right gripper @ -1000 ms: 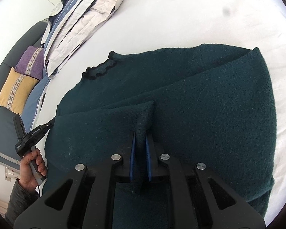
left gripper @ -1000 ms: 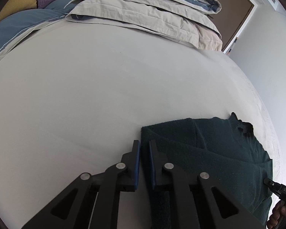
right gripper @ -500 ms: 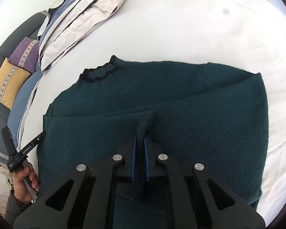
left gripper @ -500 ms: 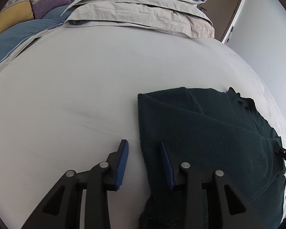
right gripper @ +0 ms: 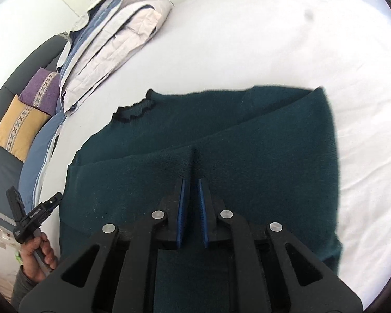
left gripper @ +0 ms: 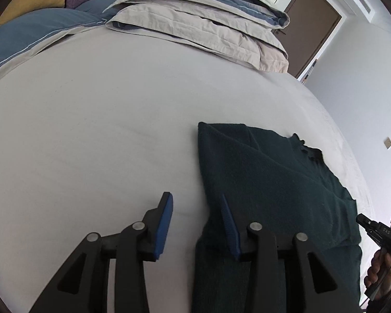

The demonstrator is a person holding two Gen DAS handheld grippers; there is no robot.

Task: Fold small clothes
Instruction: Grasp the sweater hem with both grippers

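Observation:
A dark green knitted sweater (left gripper: pixel 268 182) lies flat on the white bed sheet (left gripper: pixel 104 130), with one side folded over its middle; it also shows in the right wrist view (right gripper: pixel 247 143). My left gripper (left gripper: pixel 196 203) is open and empty, just above the sweater's left edge. My right gripper (right gripper: pixel 190 185) stands over the folded-over sleeve end (right gripper: pixel 179 156), its jaws slightly apart and the fabric no longer pinched between them.
Folded beige and blue bedding (left gripper: pixel 208 23) is stacked at the far end of the bed. Yellow (right gripper: pixel 18 130) and purple (right gripper: pixel 41 91) cushions lie on a grey sofa. A brown door (left gripper: pixel 312 26) stands beyond. White sheet surrounds the sweater.
My left gripper opened, let go of the sweater's edge and drew back. My right gripper, shut on the sleeve before, has parted its jaws slightly and released it.

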